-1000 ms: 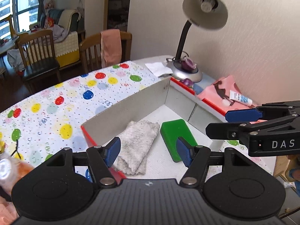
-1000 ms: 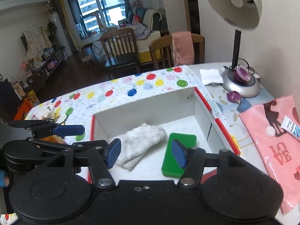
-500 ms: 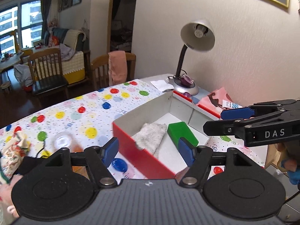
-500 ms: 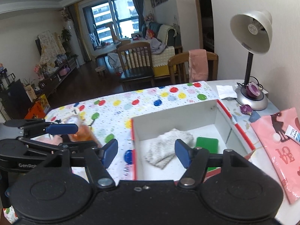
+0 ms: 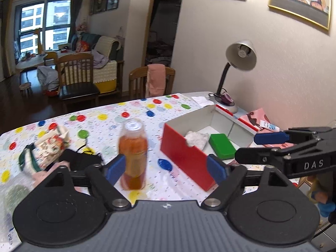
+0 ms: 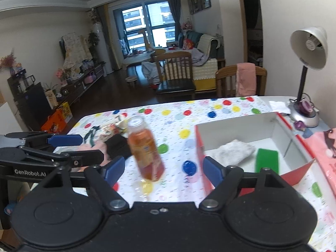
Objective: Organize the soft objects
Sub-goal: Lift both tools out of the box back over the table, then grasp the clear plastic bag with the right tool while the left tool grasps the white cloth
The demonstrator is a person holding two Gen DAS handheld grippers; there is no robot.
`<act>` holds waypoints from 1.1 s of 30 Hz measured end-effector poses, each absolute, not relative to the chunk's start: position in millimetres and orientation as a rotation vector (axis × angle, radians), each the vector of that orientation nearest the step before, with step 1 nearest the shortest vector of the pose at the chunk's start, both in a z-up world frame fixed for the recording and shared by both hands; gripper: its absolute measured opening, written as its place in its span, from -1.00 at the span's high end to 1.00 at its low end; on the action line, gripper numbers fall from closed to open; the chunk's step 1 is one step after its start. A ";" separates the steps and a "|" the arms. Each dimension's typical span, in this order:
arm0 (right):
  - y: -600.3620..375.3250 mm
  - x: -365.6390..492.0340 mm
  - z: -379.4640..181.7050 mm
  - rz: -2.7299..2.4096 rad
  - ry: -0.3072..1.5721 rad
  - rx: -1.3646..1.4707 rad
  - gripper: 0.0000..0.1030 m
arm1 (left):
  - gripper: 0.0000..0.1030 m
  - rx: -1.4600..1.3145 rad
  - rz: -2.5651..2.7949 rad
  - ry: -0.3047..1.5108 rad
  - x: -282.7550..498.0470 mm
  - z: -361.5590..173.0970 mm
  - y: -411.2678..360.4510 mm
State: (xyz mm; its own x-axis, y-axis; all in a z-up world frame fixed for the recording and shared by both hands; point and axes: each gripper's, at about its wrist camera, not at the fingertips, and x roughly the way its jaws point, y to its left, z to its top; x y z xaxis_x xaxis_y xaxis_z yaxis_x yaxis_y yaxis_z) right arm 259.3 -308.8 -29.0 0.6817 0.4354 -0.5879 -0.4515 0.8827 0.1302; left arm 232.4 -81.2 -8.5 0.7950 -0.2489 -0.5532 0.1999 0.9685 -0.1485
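A red box (image 5: 184,157) with white inner walls (image 6: 235,130) holds a white fluffy towel (image 5: 197,138) (image 6: 233,152) and a green sponge (image 5: 221,146) (image 6: 267,160). Left of the box lie a patterned pouch (image 5: 50,147) (image 6: 111,129), a black cloth (image 5: 79,159) (image 6: 117,147) and a pink cloth (image 5: 61,164). My left gripper (image 5: 166,169) (image 6: 84,149) is open, its jaws still opening, with nothing gripped. My right gripper (image 6: 163,169) (image 5: 258,148) is likewise open and opening, and holds nothing. An orange drink bottle (image 5: 133,153) (image 6: 147,153) stands on the table beyond both pairs of fingers.
A desk lamp (image 5: 239,58) stands at the table's far right corner by the wall. A pink gift bag (image 6: 327,147) with a small tube lies right of the box. Wooden chairs (image 6: 176,71) stand past the far edge of the dotted tablecloth (image 5: 130,113).
Both grippers have drawn back from over the box and swung left. The bottle and the pile of cloths have come into view. Both pairs of jaws stand wider apart.
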 end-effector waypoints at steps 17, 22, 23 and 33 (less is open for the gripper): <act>-244.5 230.0 -73.7 0.531 0.727 -0.003 -0.95 | -0.99 -0.138 -0.148 0.591 178.8 -44.4 11.3; -231.6 227.0 -86.2 0.528 0.744 0.001 -1.00 | -1.00 -0.123 -0.138 0.644 183.1 -69.4 29.5; -230.2 227.1 -88.9 0.530 0.750 0.002 -1.00 | -1.00 -0.122 -0.134 0.654 184.6 -74.8 32.1; -211.8 236.0 -124.6 0.536 0.792 -0.059 -1.00 | -1.00 -0.056 -0.120 0.737 189.7 -124.2 47.0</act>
State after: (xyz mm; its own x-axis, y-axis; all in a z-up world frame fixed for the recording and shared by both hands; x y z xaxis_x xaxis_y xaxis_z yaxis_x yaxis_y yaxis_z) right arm 236.0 -211.8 -124.6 0.5768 0.4364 -0.6906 -0.4795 0.8653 0.1463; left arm 189.7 47.0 -124.2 0.7341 -0.1286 -0.6668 0.0891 0.9917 -0.0932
